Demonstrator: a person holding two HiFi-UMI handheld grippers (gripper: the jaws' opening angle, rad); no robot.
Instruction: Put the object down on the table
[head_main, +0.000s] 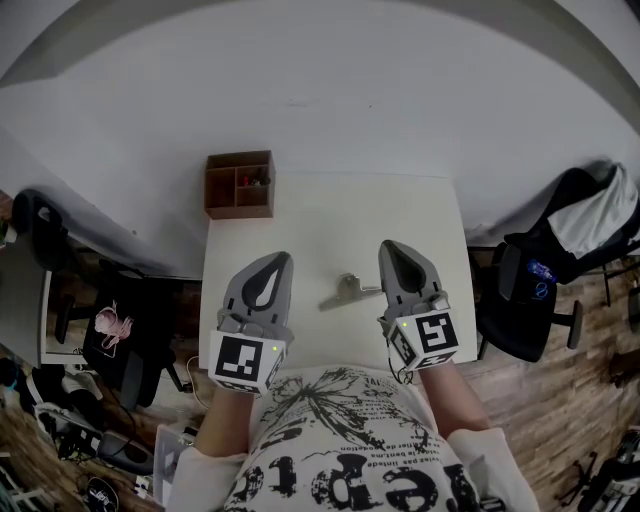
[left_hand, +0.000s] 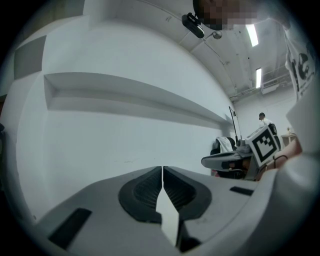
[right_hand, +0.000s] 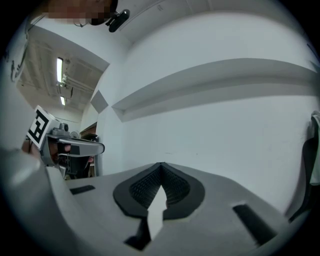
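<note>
1. Desk (head_main: 330, 215): a white top seen from steeply above, against a pale wall, mostly bare. A black office chair (head_main: 530, 300) stands to its right with a light garment over the back.
2. Wooden box (head_main: 240, 185): a small brown organiser with compartments, on the desk's far left corner, well apart from everything else. What is in it is too small to tell.
3. Left tool (head_main: 278, 262): its jaws are pressed together with nothing between them, and its own view looks out at the wall, not down at the desk.
4. Right tool (head_main: 392, 250): its jaws are likewise fully closed and empty, pointing away from the person.
5. Grey metal object (head_main: 345, 291): a small, slim, clip-like piece lying flat on the desk between the two tools, nearer the right one. Its right end shows just beside that tool, and I cannot tell whether they touch. Neither tool holds it, so it looks already put down.
6. Handling, as a judgement: it seems rigid and light, not fragile, with a smooth surface that could slip between the pads. It lies low, so a grip would best go across the narrow middle, jaws coming straight down on either side.
</note>
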